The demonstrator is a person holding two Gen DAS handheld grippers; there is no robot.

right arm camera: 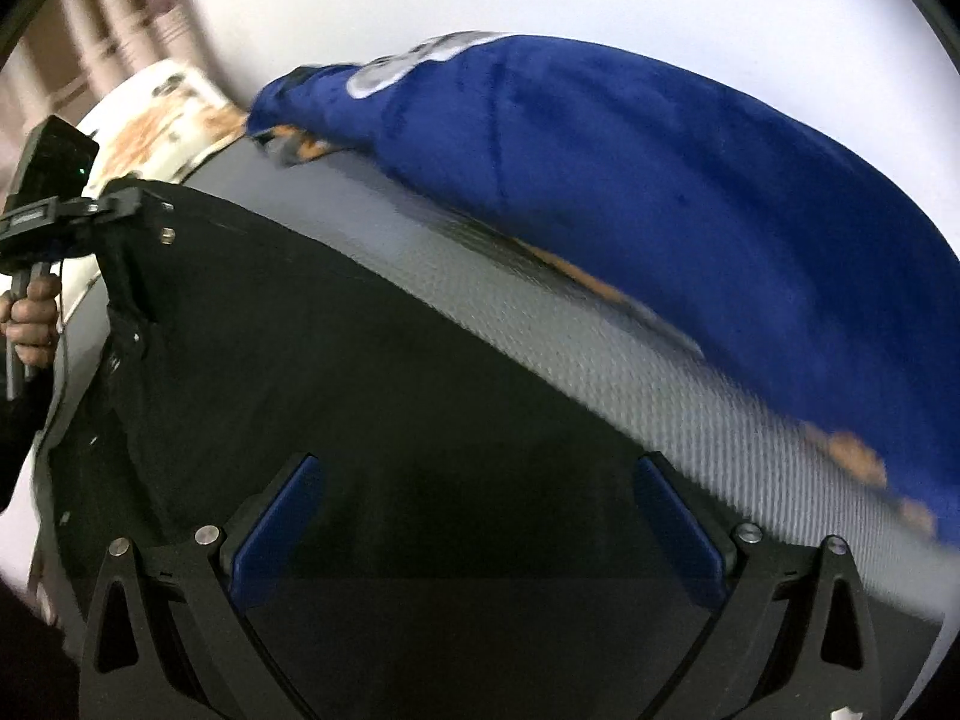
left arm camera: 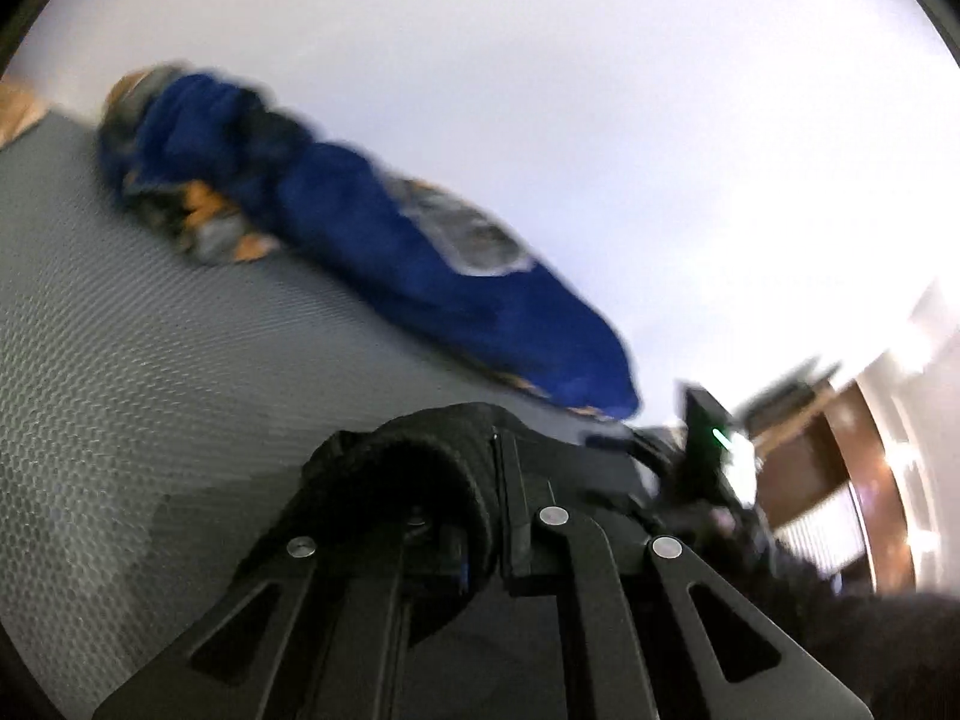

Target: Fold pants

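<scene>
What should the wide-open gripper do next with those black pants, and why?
Probably lower and close on the near edge of the black pants. The right gripper hangs open above the fabric, holding nothing, while the left gripper is shut on a bunched fold, so a second grip seems needed before folding.

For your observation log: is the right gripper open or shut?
Open. The right gripper has its blue pads spread wide above the black pants, nothing between them.
</scene>
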